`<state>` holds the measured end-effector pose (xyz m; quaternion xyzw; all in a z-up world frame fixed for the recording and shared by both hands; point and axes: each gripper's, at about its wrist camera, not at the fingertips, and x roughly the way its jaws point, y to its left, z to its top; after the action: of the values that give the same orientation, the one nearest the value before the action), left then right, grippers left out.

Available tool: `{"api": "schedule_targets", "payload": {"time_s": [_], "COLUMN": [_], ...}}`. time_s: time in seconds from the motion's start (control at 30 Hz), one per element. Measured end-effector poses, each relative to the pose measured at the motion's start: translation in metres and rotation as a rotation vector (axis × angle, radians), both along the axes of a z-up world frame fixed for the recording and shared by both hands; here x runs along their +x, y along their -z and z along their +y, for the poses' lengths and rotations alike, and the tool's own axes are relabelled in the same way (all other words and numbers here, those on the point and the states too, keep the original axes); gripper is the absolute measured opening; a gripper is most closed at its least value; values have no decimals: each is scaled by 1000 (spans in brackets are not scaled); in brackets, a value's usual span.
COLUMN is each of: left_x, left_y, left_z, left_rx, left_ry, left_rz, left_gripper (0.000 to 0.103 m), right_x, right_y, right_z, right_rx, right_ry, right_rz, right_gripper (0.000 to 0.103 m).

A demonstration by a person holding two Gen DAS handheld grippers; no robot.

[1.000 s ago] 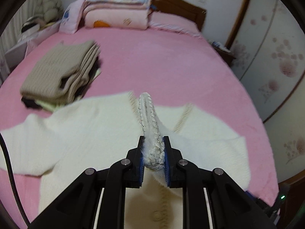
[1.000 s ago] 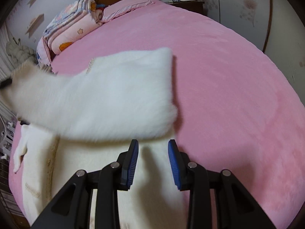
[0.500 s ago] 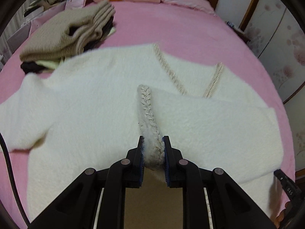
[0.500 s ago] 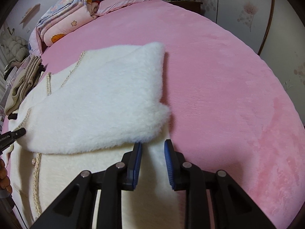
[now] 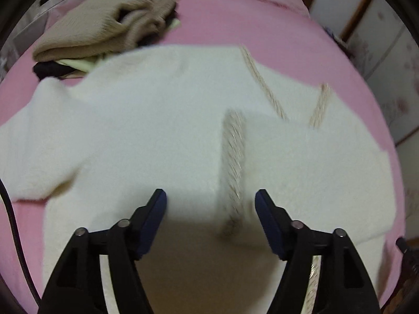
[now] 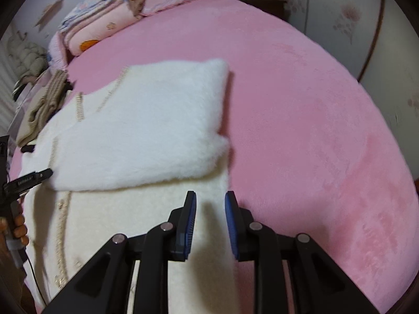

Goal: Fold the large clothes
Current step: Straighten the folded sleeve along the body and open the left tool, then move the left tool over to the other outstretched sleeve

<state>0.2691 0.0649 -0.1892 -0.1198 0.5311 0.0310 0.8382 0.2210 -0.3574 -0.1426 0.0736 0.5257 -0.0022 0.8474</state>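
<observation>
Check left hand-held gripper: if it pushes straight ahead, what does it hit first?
Probably the braided trim on the white cardigan, running up between the open jaws of the left hand-held gripper. Depth is unclear.

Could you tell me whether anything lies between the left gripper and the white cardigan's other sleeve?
Nothing visible does. The left gripper hangs open over the cardigan; the unfolded sleeve lies flat, apart from the pile of clothes.

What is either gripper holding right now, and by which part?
Nothing is held. The left gripper is open above the white cardigan, its braided cuff lying free between the fingers. The right gripper is open too.
</observation>
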Motion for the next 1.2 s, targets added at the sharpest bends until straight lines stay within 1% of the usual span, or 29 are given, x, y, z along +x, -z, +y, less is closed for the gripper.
{"api": "schedule_targets", "payload": {"time_s": [0.03,0.07,0.1,0.13,0.2,0.23,0.3,0.37,0.4,0.47,0.53,0.57,0.6,0.63,0.67,0.7,0.73,0.8,0.83,0.9,0.93,0.97,1.03,1.07,1.1,1.17,1.2], "left_x": [4,8,13,19,30,37,48,64,73,78,86,89,91,94,96,98,99,100,100,99,95,94,84,80,65,48,41], "left_y": [-10,-16,-20,-25,-29,-28,-23,-10,-1,15,23,25,25,25,25,26,28,31,32,32,27,23,8,1,-5,-25,-32], "left_z": [9,12,15,14,7,-2,-16,-30,-34,-34,-34,-33,-34,-37,-40,-44,-47,-53,-54,-57,-57,-58,-62,-63,-58,-58,-57], "left_rx": [-5,-8,-16,-31,-50,-38,17,84,91,95,93,80,69,51,74,102,124,162,178,198,223,232,235,240,247,262,256], "left_ry": [-31,-46,-55,-58,-40,-14,12,32,43,34,16,8,6,22,22,25,29,40,46,50,57,69,112,123,130,145,151], "left_rz": [-35,-52,-65,-79,-81,-73,-51,8,40,73,82,73,64,54,54,48,42,34,29,20,23,29,34,21,2,-35,-50], "left_gripper": [69,69,69,67,57,56,56,58,58,58,58,53,44,23,23,23,22,23,25,31,38,48,61,63,64,72,72], "right_x": [2,5,12,20,36,50,70,99,112,134,151,156,164,171,176,178,179,176,171,166,161,156,143,135,128,105,98], "right_y": [-7,-12,-19,-23,-26,-25,-19,-4,4,19,29,33,37,43,50,54,60,68,70,68,64,60,44,33,24,1,-5], "right_z": [0,1,2,4,10,14,17,13,9,-1,-10,-14,-17,-20,-22,-23,-23,-23,-24,-28,-29,-29,-27,-23,-19,-1,4], "right_rx": [-8,-15,-29,-36,-51,-69,-80,-98,-88,-54,-22,-10,3,13,5,-18,-41,-51,-55,-56,-62,-64,-72,-93,-106,-132,-129], "right_ry": [-9,-13,-17,-21,-23,-19,-13,31,50,90,114,124,136,147,163,177,186,189,192,199,206,208,205,197,184,137,120], "right_rz": [-18,-29,-49,-63,-71,-71,-62,-36,-13,29,49,53,62,77,96,115,133,132,118,104,97,92,66,45,23,-19,-29], "right_gripper": [32,37,38,39,39,39,39,39,39,39,39,39,39,39,37,33,26,26,27,33,39,40,40,40,40,42,42]}}
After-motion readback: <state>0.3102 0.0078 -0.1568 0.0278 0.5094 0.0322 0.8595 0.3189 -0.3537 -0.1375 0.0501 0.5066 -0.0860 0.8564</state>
